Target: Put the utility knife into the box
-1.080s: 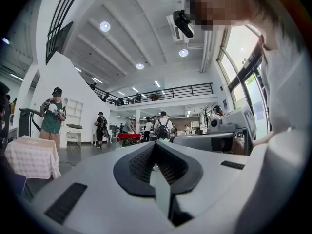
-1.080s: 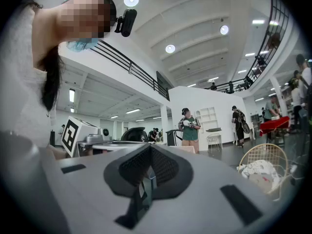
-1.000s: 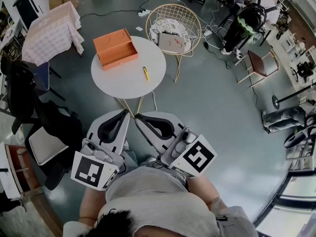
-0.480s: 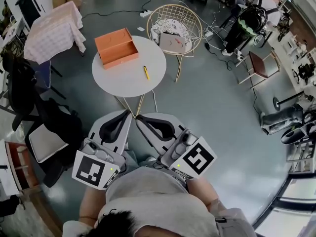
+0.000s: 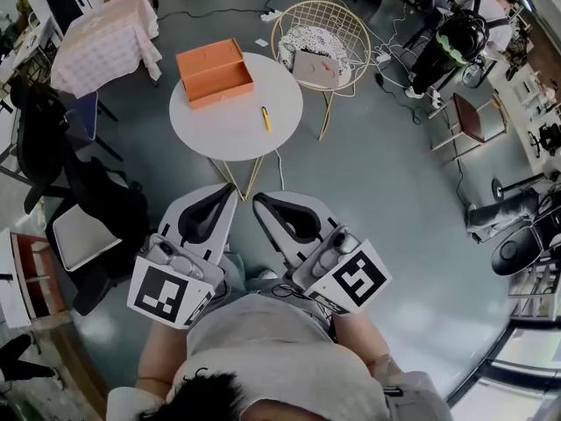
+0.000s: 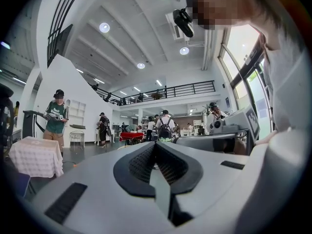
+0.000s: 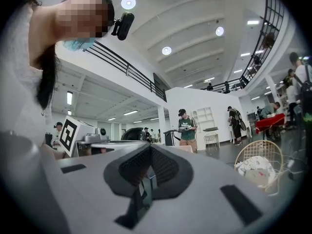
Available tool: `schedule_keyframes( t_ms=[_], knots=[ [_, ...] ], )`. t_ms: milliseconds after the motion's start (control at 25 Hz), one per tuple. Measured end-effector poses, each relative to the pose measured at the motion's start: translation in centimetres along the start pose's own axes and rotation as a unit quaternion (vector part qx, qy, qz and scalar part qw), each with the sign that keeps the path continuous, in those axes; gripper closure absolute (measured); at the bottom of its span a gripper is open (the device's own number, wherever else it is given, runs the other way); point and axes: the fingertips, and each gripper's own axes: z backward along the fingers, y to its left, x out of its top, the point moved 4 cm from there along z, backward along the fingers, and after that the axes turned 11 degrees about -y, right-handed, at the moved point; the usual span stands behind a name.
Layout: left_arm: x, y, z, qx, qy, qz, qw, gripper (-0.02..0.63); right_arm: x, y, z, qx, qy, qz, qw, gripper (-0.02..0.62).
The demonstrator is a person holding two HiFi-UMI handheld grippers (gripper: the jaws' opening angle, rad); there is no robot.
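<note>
A yellow utility knife (image 5: 266, 118) lies on the right part of a round white table (image 5: 219, 130). At the table's far left stands an open orange box (image 5: 215, 71), its lid laid back. Both grippers are held close to my body, well short of the table and pointing toward it. My left gripper (image 5: 227, 192) is shut with nothing in it, its jaws meeting in a tip (image 6: 155, 146). Beside it my right gripper (image 5: 259, 202) is also shut and empty (image 7: 148, 148). The gripper views look level across the hall and show neither knife nor box.
A gold wire chair (image 5: 317, 46) with a cushion stands just behind the table's right side. A table under a checked cloth (image 5: 105, 42) is at the far left, dark chairs (image 5: 53, 147) at the left. A brown chair (image 5: 473, 117) and seated people fill the right.
The table, box and knife sit slightly lower and further right in the head view. Both grippers stay shut and side by side near my body.
</note>
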Motion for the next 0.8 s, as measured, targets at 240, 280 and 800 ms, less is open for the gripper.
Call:
schedule_keyframes(
  t_ms=[240,280,800],
  knots=[
    [-0.5,2.8,-0.6,0.011,0.003,0.017,0.9998,0.597,-0.6,-1.2,-2.1,-0.011,0.014,0.003,1.000,0.586],
    [-0.6,3.5,-0.8,0.009,0.005,0.018,0.9998,0.597,-0.7,-1.5,-2.7,-0.013,0.016,0.004,1.000,0.586],
    [-1.8,14.6,-6.3,-0.040,0.009,0.023,0.9989,0.597,-2.6,-7.4,-13.1,-0.052,0.025,0.010,0.998,0.586]
  ],
)
